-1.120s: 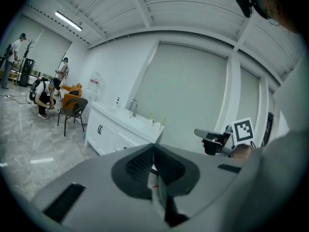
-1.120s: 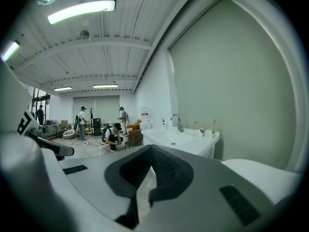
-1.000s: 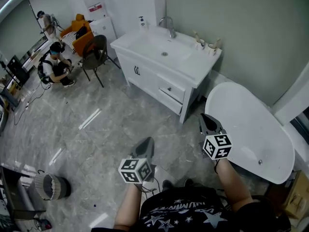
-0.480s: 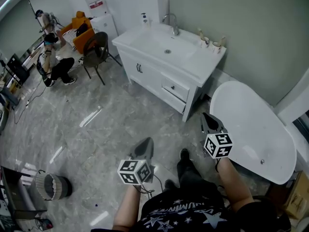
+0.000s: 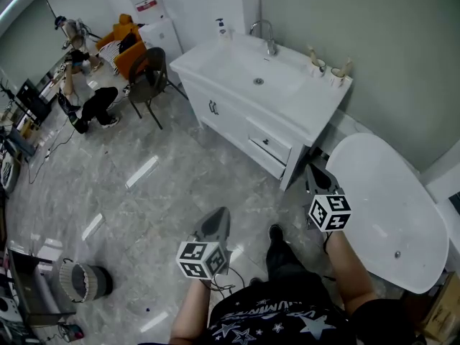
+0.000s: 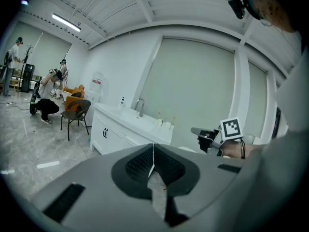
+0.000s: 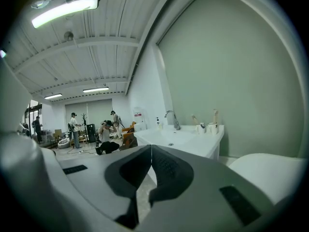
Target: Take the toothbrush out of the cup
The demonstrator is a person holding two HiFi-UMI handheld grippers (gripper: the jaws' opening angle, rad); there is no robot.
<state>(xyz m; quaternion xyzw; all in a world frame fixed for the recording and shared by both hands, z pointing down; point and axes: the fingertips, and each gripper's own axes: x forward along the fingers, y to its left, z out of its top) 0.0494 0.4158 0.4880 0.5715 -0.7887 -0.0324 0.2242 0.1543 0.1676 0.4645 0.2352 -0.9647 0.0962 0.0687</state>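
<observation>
Two white cups stand at the right back of the vanity top, cup (image 5: 317, 67) and cup (image 5: 338, 76), each with a toothbrush (image 5: 312, 53) sticking up. The right gripper view shows them as cups (image 7: 213, 128) past the faucet, a toothbrush (image 7: 215, 114) upright in the nearer one. They appear small in the left gripper view as cups (image 6: 166, 124). My left gripper (image 5: 218, 214) is over the floor, shut and empty. My right gripper (image 5: 314, 171) is near the vanity's front corner, shut and empty, well short of the cups.
The white vanity (image 5: 237, 110) with sink and faucet (image 5: 267, 36) stands ahead. A white bathtub (image 5: 392, 207) lies to the right. A chair (image 5: 149, 77) and people (image 5: 90, 103) are at the far left; a bin (image 5: 85, 282) stands lower left.
Both grippers have moved forward toward the vanity, which now sits closer. One foot has stepped forward. Both grippers stay shut.
</observation>
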